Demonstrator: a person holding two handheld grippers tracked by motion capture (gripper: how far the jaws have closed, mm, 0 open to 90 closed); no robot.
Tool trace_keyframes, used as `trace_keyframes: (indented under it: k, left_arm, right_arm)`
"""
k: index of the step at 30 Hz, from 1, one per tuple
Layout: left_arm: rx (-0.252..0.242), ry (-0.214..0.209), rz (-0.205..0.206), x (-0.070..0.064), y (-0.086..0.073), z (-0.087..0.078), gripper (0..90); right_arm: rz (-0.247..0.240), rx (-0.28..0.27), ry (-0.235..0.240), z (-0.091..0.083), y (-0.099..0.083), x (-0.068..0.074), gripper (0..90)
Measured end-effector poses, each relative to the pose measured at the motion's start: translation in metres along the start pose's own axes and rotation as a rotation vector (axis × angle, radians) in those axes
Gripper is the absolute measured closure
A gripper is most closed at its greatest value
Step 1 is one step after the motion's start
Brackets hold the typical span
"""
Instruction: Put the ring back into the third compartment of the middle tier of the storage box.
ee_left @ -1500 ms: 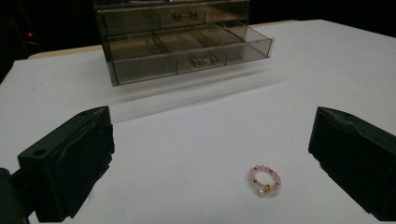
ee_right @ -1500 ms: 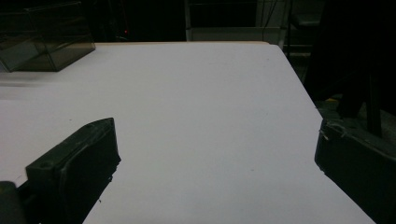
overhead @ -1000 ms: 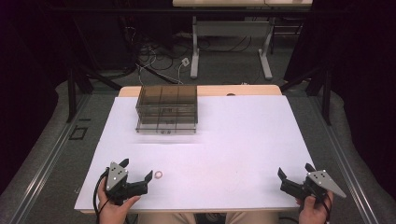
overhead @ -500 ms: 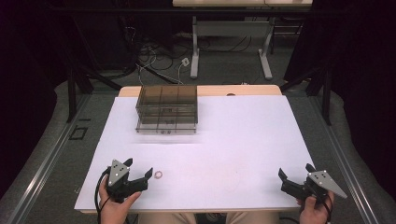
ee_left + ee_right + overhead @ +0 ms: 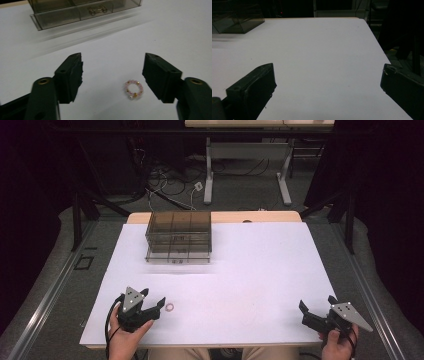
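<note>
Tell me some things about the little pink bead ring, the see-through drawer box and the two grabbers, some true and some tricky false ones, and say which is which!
1. The bead ring lies on the white table between the open jaws of the left gripper. True.
2. The left gripper is squeezing the ring. False: its jaws stand wide apart and neither touches the ring.
3. The drawer box sits at the far side of the table, away from both grippers. True.
4. The right gripper holds the drawer box. False: it is open near the table's near right corner, with nothing between its jaws.
5. The ring is blue. False: it is pink with small gold beads.
</note>
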State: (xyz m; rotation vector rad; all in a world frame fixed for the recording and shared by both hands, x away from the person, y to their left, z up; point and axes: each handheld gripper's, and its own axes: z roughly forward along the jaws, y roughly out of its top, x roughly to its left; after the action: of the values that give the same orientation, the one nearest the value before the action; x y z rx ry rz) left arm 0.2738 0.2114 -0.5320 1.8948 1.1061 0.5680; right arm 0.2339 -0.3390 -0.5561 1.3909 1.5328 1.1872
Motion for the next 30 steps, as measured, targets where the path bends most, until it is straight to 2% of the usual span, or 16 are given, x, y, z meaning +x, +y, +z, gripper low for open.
trace_keyframes:
  k: [1, 2, 5, 10, 13, 14, 15, 16, 19, 22, 24, 30]
  left_arm:
    - [0.000, 0.000, 0.000, 0.000, 0.000, 0.000, 35.7]
    - [0.019, -0.007, -0.022, 0.000, 0.003, 0.001, 35.7]
    - [0.051, -0.006, -0.038, 0.001, 0.007, 0.003, 35.8]
    - [0.073, -0.023, -0.046, 0.000, 0.010, 0.006, 38.7]
    - [0.090, -0.039, -0.057, 0.000, 0.010, 0.009, 40.2]
    - [0.096, -0.057, -0.074, 0.001, 0.010, 0.011, 40.6]
    - [0.096, -0.057, -0.074, 0.001, 0.010, 0.011, 40.8]
    - [0.103, -0.072, -0.101, 0.000, 0.010, 0.013, 41.5]
    - [0.127, -0.085, -0.126, 0.002, 0.010, 0.014, 43.7]
    - [0.122, -0.082, -0.146, 0.002, 0.010, 0.015, 46.4]
    - [0.133, -0.095, -0.175, 0.004, 0.011, 0.015, 48.4]
    - [0.173, -0.102, -0.203, 0.007, 0.011, 0.017, 53.8]
  right_arm:
    - [-0.004, -0.001, -0.001, 0.000, 0.000, 0.000, 0.0]
    - [0.000, 0.001, -0.002, 0.000, 0.000, 0.000, 0.0]
    - [-0.001, 0.005, -0.007, -0.001, 0.000, 0.000, 0.0]
    - [0.008, -0.009, -0.003, 0.000, 0.000, 0.000, 0.0]
    - [0.001, 0.007, -0.004, -0.001, 0.000, -0.002, 0.0]
    - [0.011, 0.009, -0.008, 0.000, 0.000, -0.002, 0.0]
    - [0.011, 0.009, -0.008, 0.000, 0.000, -0.002, 0.0]
    - [0.011, 0.011, -0.015, 0.000, 0.000, -0.001, 0.0]
    - [0.010, 0.004, -0.004, 0.001, -0.001, -0.001, 0.0]
    - [0.009, 0.010, 0.001, 0.001, -0.001, 0.000, 0.0]
    - [0.001, 0.014, -0.005, 0.001, -0.001, 0.000, 0.0]
    - [0.004, 0.008, -0.002, 0.000, -0.001, 0.000, 0.0]
